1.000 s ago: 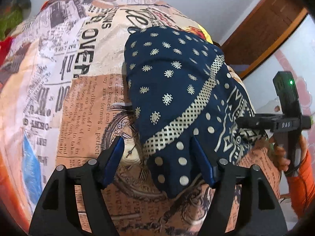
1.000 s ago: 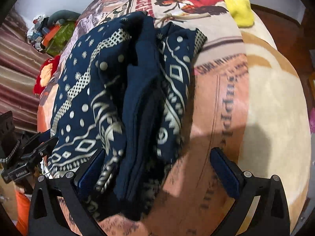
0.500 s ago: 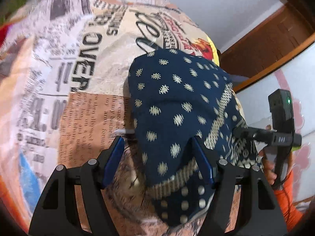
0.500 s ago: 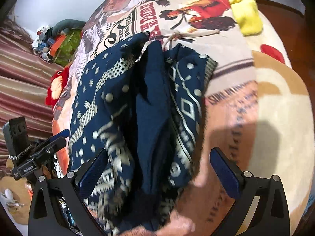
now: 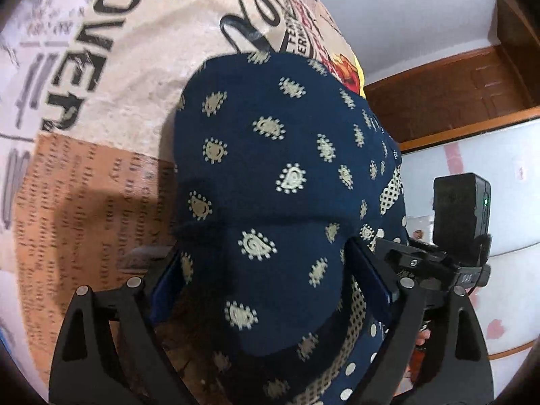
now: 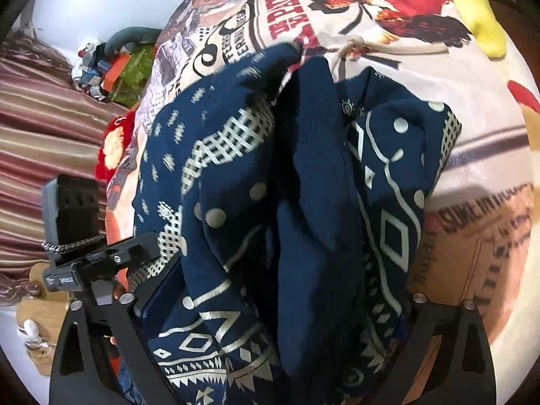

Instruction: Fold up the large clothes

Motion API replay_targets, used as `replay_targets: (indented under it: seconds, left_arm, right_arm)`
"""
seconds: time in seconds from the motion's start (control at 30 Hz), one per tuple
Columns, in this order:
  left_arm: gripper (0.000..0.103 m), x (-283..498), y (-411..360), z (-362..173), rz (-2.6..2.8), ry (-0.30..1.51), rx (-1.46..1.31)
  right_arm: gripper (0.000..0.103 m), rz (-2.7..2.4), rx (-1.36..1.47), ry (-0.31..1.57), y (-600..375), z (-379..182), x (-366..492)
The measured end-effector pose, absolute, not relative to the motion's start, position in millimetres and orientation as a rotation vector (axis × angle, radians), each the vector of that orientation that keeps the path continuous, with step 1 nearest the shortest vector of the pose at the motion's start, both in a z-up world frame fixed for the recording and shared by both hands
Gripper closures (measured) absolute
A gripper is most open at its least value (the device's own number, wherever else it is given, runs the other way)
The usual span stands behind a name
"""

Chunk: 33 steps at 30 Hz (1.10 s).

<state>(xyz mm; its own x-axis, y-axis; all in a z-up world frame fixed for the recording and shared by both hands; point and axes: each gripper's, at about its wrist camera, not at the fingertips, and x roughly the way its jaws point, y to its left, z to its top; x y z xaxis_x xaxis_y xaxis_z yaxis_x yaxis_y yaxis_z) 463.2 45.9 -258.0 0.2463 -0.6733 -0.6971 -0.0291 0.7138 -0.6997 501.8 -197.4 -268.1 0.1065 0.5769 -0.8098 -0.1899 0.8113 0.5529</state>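
Note:
A navy garment (image 5: 270, 175) with cream paisley and geometric print lies as a thick folded bundle on the printed bed blanket (image 5: 94, 175). My left gripper (image 5: 266, 263) straddles the bundle's near end. Its jaws are opening, and cloth fills the gap and laps over the blue pads (image 5: 368, 273). In the right wrist view the same garment (image 6: 303, 182) shows its bunched, layered side. My right gripper (image 6: 290, 283) straddles that end with its jaws closing. Its left pad (image 6: 158, 287) shows, while cloth hides the right one. Each view shows the other gripper beside the bundle.
The newspaper-print blanket (image 6: 472, 175) covers the bed around the garment. A yellow cloth (image 6: 479, 17) lies at the far end. A striped curtain (image 6: 40, 135) and a heap of toys (image 6: 111, 64) stand beyond the bed's left side, and a wooden door frame (image 5: 455, 94) by the wall.
Both grippers have pushed forward and down along the garment, so the bundle now sits deep between each pair of fingers. The left jaws stand wider than before.

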Motion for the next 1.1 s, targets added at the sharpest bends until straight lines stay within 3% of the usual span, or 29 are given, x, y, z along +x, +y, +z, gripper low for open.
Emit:
replay_targets:
  seconds: [0.07,0.23,0.33,0.7,1.1]
  left_arm:
    - [0.013,464.0,43.9,-259.2,-0.49,1.263,-0.69]
    - [0.028,456.0,41.8,-241.8,-0.486,1.217,-0.648]
    - [0.032,447.4,42.8,-231.6,-0.488,1.197,-0.633]
    - [0.034,411.6,61.9,-147.7,-0.459,1.036,-0.504]
    - [0.034,355.0,155.9,-95.6,-0.356,0.902,-0.525]
  right_arm:
    - [0.016,0.589,0.349,1.341,-198.3,-268.0,502.5]
    - [0.051,0.618,0.349,1.304,-196.1,-260.8,501.8]
    - [0.063,0.635,0.302,1.266,-192.5,-248.6,496.5]
    - [0.069,0.683,0.217,1.122,-163.9,-184.2,462.7]
    - [0.069,0.798,0.176,1.008,-76.1,-116.0,429.4]
